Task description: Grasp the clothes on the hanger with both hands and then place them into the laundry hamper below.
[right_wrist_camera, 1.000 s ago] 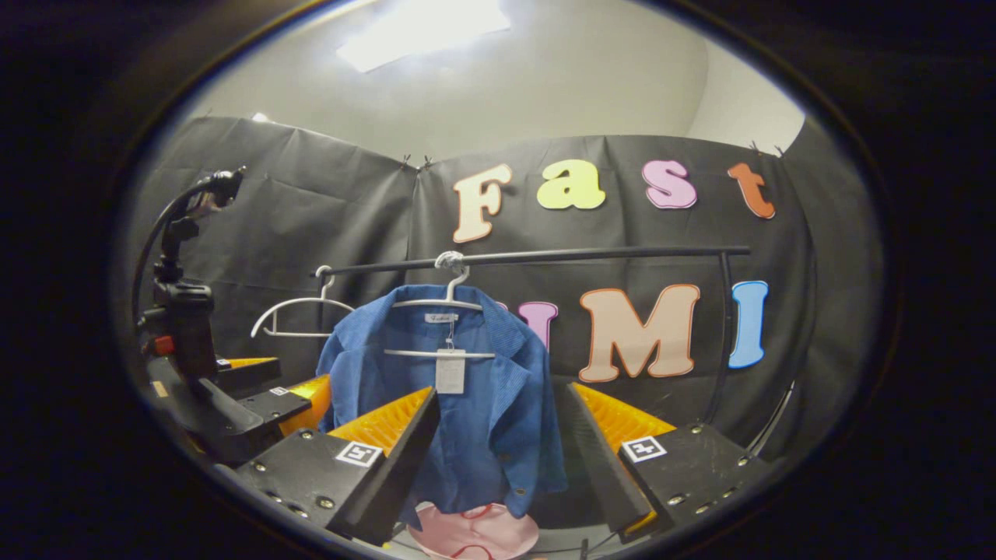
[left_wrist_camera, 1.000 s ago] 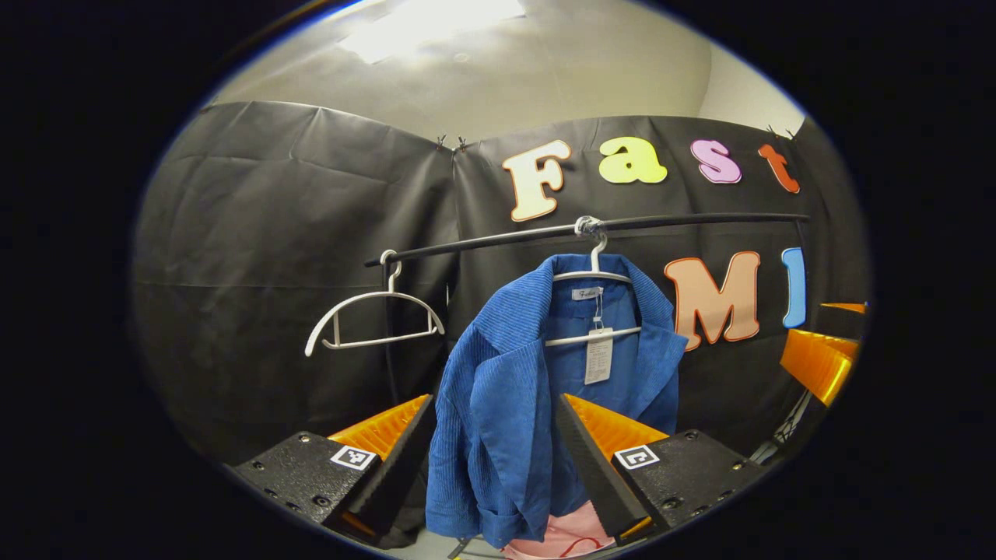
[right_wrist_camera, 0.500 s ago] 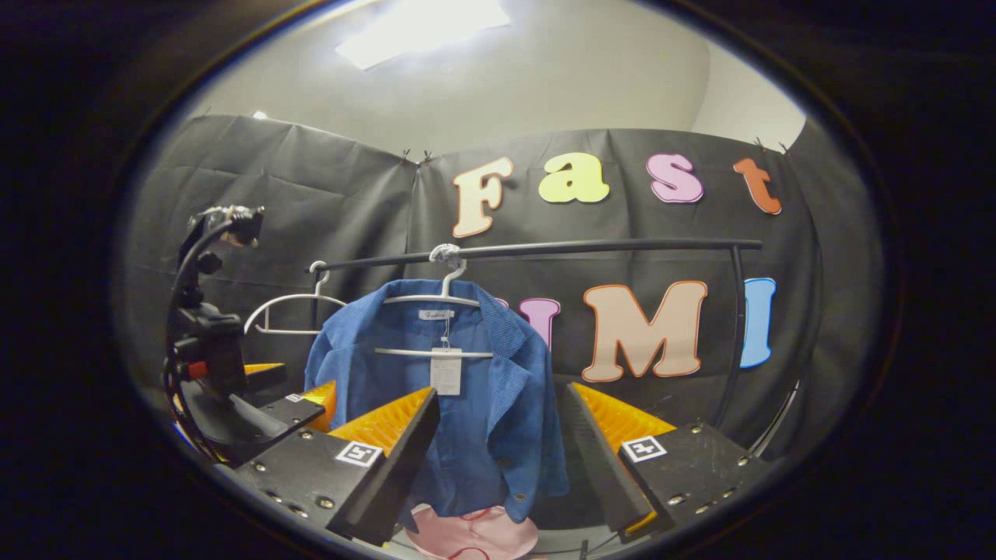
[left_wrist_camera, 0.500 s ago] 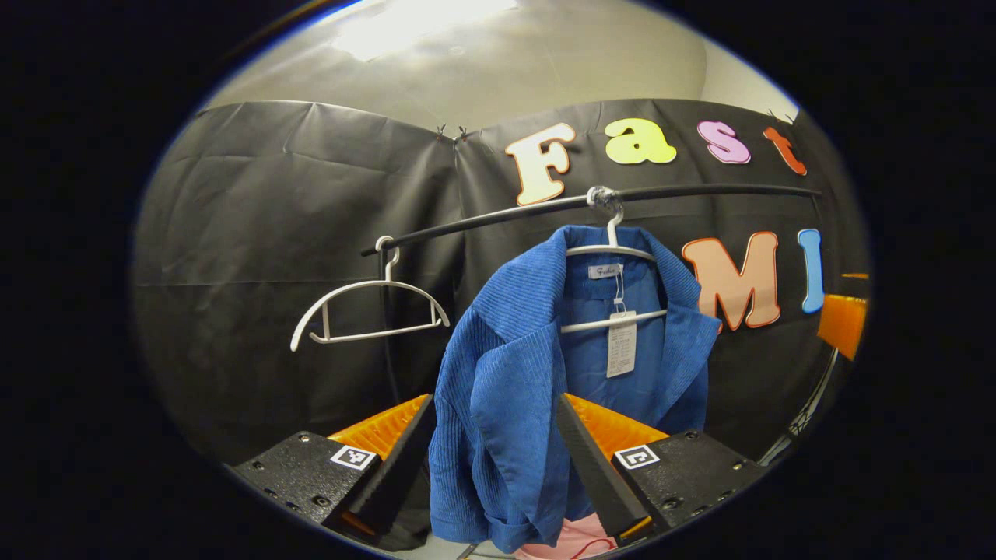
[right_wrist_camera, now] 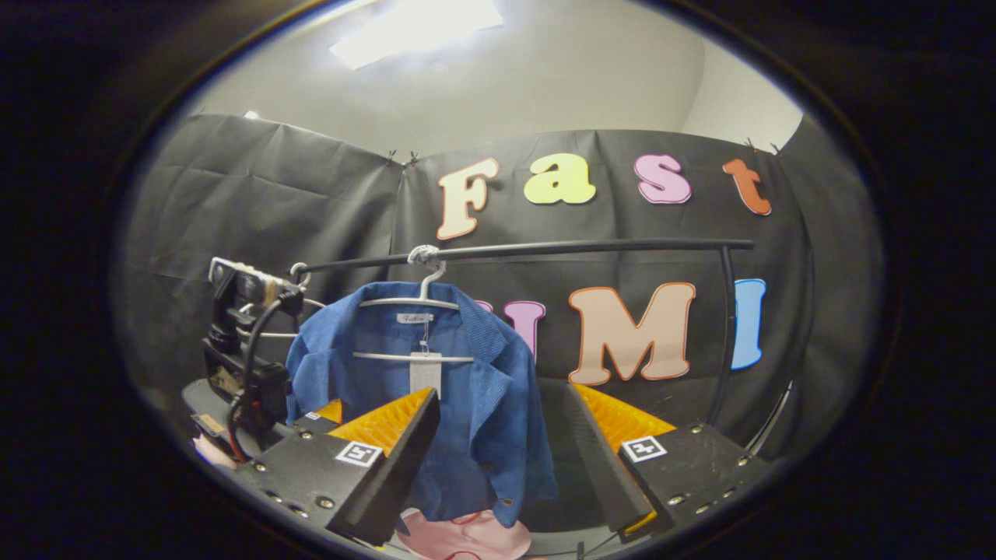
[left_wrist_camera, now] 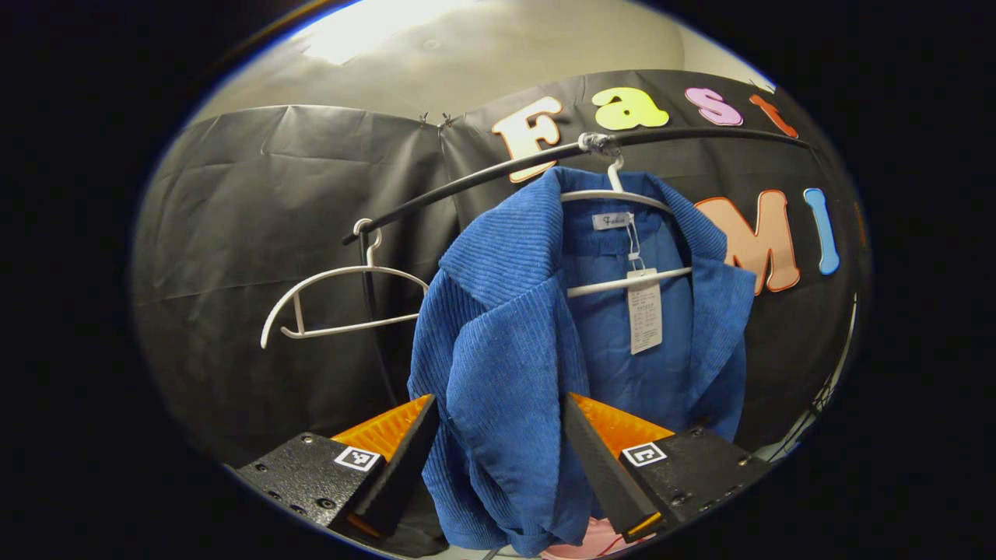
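Note:
A blue corduroy jacket point(left_wrist_camera: 545, 342) hangs on a white hanger point(left_wrist_camera: 622, 194) from a black rail point(left_wrist_camera: 467, 190). A paper tag dangles inside its collar. My left gripper point(left_wrist_camera: 498, 400) is open, and the jacket's front panel hangs between its fingers. In the right gripper view the jacket point(right_wrist_camera: 459, 404) hangs farther off. My right gripper point(right_wrist_camera: 502, 390) is open and apart from it, with nothing between its fingers. The left gripper point(right_wrist_camera: 315, 411) stands at the jacket's left side. A pink thing with a red cord point(right_wrist_camera: 467, 537) lies below the jacket; I cannot tell if it is the hamper.
An empty white hanger point(left_wrist_camera: 342, 303) hangs on the rail's left end. The rail point(right_wrist_camera: 583, 247) runs right to an upright post point(right_wrist_camera: 725, 334). Black cloth wall stands close behind. A cable and a camera ride on top of the left gripper.
My left gripper has moved forward and up to the jacket, whose front panel now hangs between its fingers. My right gripper has barely moved.

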`<state>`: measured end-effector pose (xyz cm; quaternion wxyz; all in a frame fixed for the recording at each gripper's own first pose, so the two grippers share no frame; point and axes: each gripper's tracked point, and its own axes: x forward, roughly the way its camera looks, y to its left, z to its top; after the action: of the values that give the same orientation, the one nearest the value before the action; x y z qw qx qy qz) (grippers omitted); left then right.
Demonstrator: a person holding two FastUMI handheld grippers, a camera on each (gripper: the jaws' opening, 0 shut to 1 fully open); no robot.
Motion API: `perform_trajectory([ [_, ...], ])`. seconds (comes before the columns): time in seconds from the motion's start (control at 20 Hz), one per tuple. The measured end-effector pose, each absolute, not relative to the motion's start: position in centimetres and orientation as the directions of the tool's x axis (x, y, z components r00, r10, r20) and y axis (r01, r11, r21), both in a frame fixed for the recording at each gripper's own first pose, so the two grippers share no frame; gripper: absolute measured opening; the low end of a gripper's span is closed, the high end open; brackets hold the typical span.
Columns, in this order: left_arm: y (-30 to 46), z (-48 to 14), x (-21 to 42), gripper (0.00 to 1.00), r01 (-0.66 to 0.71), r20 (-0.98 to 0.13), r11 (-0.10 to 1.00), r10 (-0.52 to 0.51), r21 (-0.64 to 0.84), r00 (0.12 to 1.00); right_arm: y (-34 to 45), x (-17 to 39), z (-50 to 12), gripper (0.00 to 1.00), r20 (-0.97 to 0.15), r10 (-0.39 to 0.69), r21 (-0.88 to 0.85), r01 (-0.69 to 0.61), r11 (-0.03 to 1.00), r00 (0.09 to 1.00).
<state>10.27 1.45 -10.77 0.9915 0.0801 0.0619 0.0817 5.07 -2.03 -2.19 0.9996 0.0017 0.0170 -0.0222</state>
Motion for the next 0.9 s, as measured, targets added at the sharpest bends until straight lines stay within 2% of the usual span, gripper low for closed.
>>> perform_trajectory([
  [0.05,1.6,-11.2,10.4,0.96,-0.157,-0.112,0.973,0.177,0.171,0.978,-2.1,5.1,-2.2,0.93,-0.035,-0.045,0.001,0.045,0.999,0.998],
  [0.1,1.7,-11.4,10.7,0.99,-0.160,-0.112,0.971,0.182,0.176,0.977,-2.1,5.1,-2.4,0.96,-0.037,-0.046,-0.001,0.046,0.999,0.998],
  [0.2,1.9,-11.3,11.1,0.86,-0.162,-0.101,0.970,0.183,0.180,0.978,-2.2,5.0,-2.4,0.96,-0.041,-0.047,-0.004,0.047,0.999,0.998],
  [0.5,1.6,-11.4,11.6,0.22,-0.135,-0.094,0.972,0.155,0.195,0.983,-2.0,5.1,-3.2,0.96,-0.063,-0.044,-0.003,0.044,0.999,0.997],
  [0.55,1.6,-11.4,11.7,0.12,-0.134,-0.093,0.971,0.154,0.197,0.984,-2.0,5.1,-3.4,0.93,-0.066,-0.042,-0.003,0.042,0.999,0.997],
  [0.8,1.3,-11.2,11.6,0.01,-0.123,-0.119,0.972,0.148,0.199,0.982,-2.1,6.4,-4.2,0.96,-0.081,-0.033,-0.022,0.031,0.999,0.996],
  [0.9,1.3,-11.1,11.5,0.04,-0.115,-0.125,0.973,0.142,0.201,0.982,-2.3,7.4,-4.6,0.96,-0.088,-0.029,-0.029,0.027,0.999,0.996],
])
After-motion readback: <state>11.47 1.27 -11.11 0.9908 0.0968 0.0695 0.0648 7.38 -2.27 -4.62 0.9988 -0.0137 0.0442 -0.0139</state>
